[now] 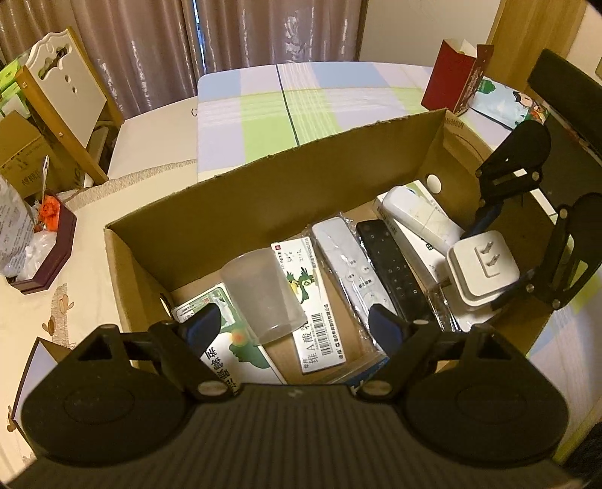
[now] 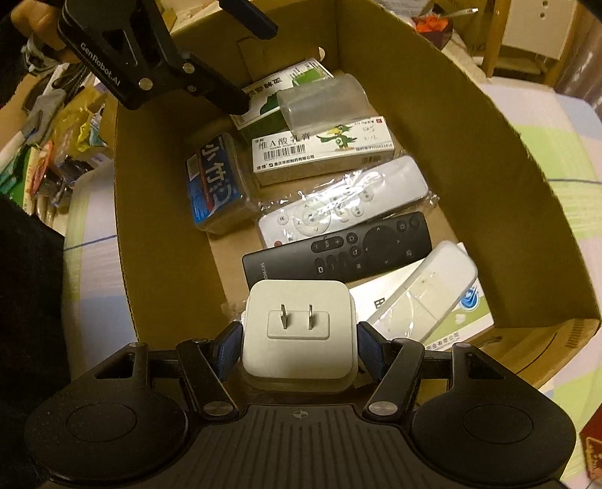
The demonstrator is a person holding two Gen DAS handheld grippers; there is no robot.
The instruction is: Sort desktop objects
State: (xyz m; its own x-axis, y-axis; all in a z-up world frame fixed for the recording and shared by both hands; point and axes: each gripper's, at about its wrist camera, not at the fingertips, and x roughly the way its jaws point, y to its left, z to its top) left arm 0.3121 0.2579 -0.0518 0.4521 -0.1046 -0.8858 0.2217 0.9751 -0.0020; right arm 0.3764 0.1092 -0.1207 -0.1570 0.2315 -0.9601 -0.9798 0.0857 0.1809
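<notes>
My right gripper [image 2: 299, 351] is clamped on a white two-prong plug adapter [image 2: 299, 334], blue pads [image 2: 229, 351] pressed to its sides, prongs facing away from me, low over the near end of the open cardboard box [image 2: 432, 113]. My left gripper [image 1: 293, 325] hangs with its fingers spread and nothing between them; a translucent plastic cup [image 1: 263, 297] lies on its side just beyond the fingertips, resting on a green-and-white medicine box [image 1: 222, 338].

The right wrist view alone shows a blue pack [image 2: 214, 184] at the box's left wall and my hand [image 2: 37, 22] on the left gripper's handle. Both views show the ointment carton with the green bird [image 2: 323, 150], a bagged white remote [image 2: 342, 203], a black remote [image 2: 338, 248] and a white slab-shaped device [image 2: 425, 289] lying side by side.

The left wrist view alone shows the checked tablecloth [image 1: 263, 113] beyond the box, a red paper bag [image 1: 451, 79] far right and a dark tray [image 1: 56, 244] of oddments on the left.
</notes>
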